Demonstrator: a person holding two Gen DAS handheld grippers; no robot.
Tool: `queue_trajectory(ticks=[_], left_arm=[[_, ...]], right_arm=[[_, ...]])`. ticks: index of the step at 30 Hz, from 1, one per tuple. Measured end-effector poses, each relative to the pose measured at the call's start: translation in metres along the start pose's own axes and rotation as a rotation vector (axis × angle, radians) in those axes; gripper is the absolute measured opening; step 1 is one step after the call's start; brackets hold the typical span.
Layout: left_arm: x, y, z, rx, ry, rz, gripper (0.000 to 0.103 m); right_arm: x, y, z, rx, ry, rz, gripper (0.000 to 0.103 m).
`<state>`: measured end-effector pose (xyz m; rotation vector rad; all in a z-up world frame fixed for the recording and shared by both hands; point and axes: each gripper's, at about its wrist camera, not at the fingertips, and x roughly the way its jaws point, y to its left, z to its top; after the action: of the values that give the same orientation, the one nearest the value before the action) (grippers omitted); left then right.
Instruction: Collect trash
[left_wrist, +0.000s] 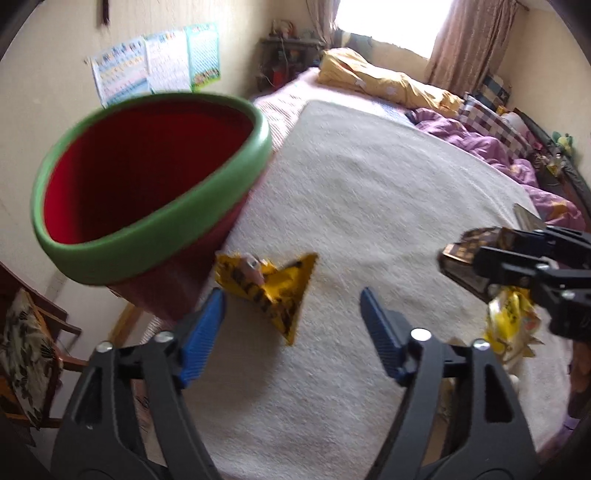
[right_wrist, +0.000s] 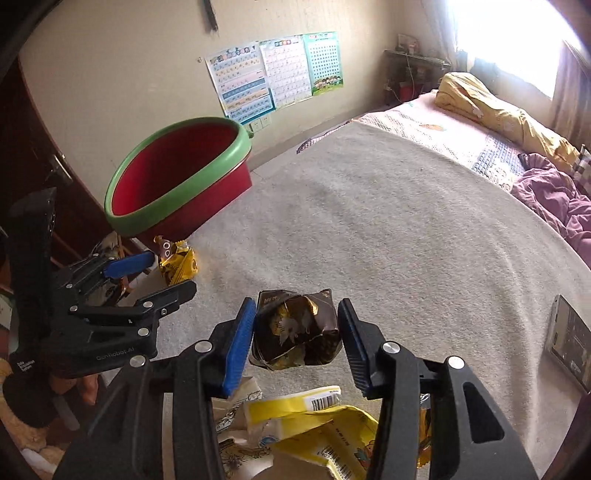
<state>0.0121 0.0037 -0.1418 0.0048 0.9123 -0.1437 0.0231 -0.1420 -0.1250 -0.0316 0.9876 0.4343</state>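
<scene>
Bedroom, bed (right_wrist: 388, 229) covered by a pale fuzzy blanket. Left gripper (left_wrist: 293, 306) stands wide, nothing between its blue pads. A yellow-and-black snack wrapper (left_wrist: 275, 286) shows ahead of it; whether it rests on the blanket or hangs in the air cannot be told. Red bin with green rim (left_wrist: 147, 192) sits at the bed's near left edge, tilted, mouth toward the cameras. Right gripper (right_wrist: 297, 332) is closed narrow on a crumpled dark brown-and-gold wrapper (right_wrist: 295, 332), both pads against its sides, held above the blanket. Below it lies a heap of yellow packaging (right_wrist: 314, 428). A phone (right_wrist: 569, 343) lies on the blanket at far right.
</scene>
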Motion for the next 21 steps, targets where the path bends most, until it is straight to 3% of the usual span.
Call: queue_trajectory(ticks=[4,7,14,21], left_arm=[[-0.008,-0.011,0.000,0.098,-0.101,0.064,0.092],[-0.004,-0.013,0.001,0.142,-0.101,0.087,0.093],[-0.003,0.000,0.003,0.054,-0.093,0.053,0.093],[0.006,0.011,0.011,-0.022,-0.026,0.043,0.093]], right_arm=[[-0.002,-0.007,-0.004,0.037,-0.004,0.010,0.045],[-0.002,-0.008,-0.007,0.052,0.004,0.020,0.045],[-0.005,-0.008,-0.012,0.062,0.009,0.031,0.045],[-0.002,-0.008,-0.013,0.062,0.015,0.040,0.045]])
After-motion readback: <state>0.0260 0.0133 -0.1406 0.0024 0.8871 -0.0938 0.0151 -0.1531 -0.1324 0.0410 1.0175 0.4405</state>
